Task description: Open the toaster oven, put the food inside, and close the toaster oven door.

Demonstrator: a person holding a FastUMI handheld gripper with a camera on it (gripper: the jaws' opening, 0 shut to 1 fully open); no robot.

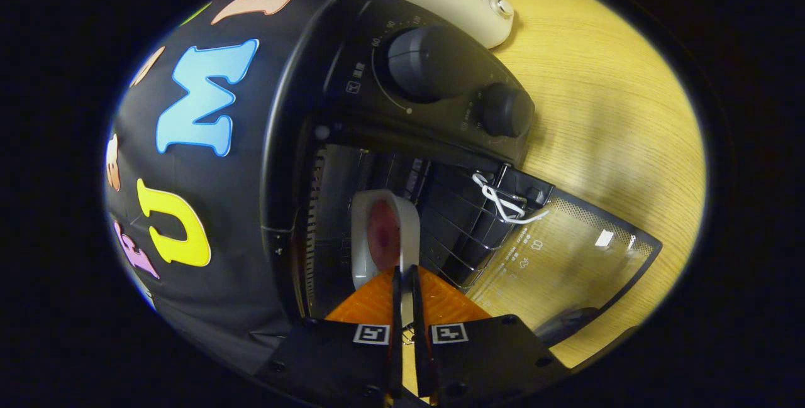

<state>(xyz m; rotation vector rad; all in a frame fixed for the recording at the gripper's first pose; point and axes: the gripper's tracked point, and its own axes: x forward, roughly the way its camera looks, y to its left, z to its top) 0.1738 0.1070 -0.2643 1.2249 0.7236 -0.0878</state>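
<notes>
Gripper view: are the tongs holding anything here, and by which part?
Yes. The tongs are shut on the near rim of the white plate with the food, holding it inside the open toaster oven.

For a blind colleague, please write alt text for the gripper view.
The gripper pinches the rim of a white plate of food inside the open toaster oven, its glass door folded down onto the wooden table.

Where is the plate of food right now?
In the gripper view, the plate of food sits inside the open toaster oven on its rack, gripped at its near rim by the gripper.
</notes>
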